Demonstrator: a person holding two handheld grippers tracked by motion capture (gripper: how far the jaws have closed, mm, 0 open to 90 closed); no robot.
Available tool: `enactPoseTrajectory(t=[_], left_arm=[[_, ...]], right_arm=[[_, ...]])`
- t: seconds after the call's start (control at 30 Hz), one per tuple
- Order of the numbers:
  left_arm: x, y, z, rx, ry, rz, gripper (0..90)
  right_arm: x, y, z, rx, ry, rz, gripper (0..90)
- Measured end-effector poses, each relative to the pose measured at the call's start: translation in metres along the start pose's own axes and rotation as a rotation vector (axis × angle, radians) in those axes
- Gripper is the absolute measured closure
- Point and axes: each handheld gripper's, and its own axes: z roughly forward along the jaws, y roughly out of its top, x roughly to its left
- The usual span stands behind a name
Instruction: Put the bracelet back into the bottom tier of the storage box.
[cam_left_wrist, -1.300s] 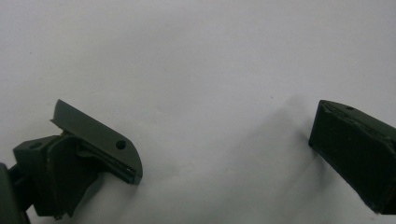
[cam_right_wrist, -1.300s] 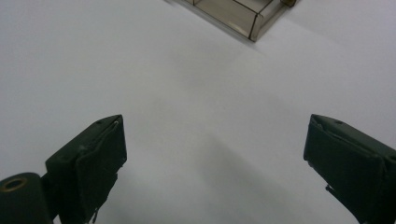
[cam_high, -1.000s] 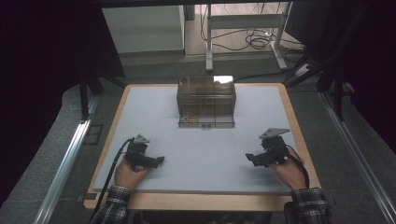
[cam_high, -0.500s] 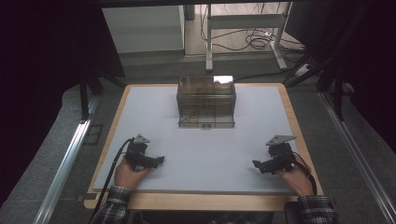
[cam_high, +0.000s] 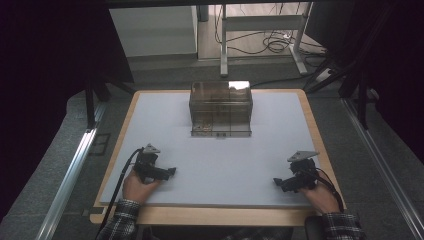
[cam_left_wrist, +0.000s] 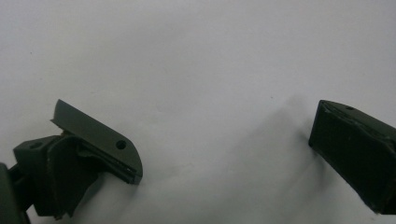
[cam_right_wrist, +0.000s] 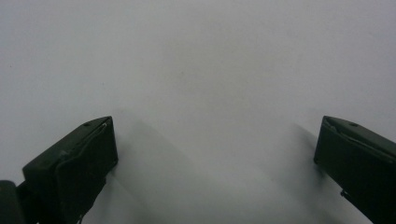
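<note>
My left gripper (cam_high: 171, 172) rests low on the pale mat (cam_high: 225, 160) at the near left, pointing right, held by a hand. In the left gripper view its two black jaws stand wide apart, so the left gripper (cam_left_wrist: 224, 151) is open over bare mat. My right gripper (cam_high: 277, 182) lies at the near right by the mat's front edge, pointing left. The right gripper view shows the right gripper (cam_right_wrist: 217, 133) open too, with nothing between its jaws. A clear brownish plastic box (cam_high: 220, 108) stands at the back middle of the mat, far from both grippers.
The mat covers a wooden table (cam_high: 210, 216) whose rim shows along the front. Beyond the table are a white desk frame (cam_high: 260, 25) and cables (cam_high: 272, 45) on the floor. A metal rail (cam_high: 70, 170) runs along the left.
The right gripper has moved toward the near edge and a little to the right. The left gripper has barely shifted.
</note>
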Motion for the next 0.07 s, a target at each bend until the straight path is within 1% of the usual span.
enactPoseTrajectory(t=[0.07], left_arm=[[0.0004,0.0001,0.0,0.0,-0.002,-0.002,0.0]], right_arm=[[0.0001,-0.0007,0.0001,-0.006,-0.001,0.002,0.0]])
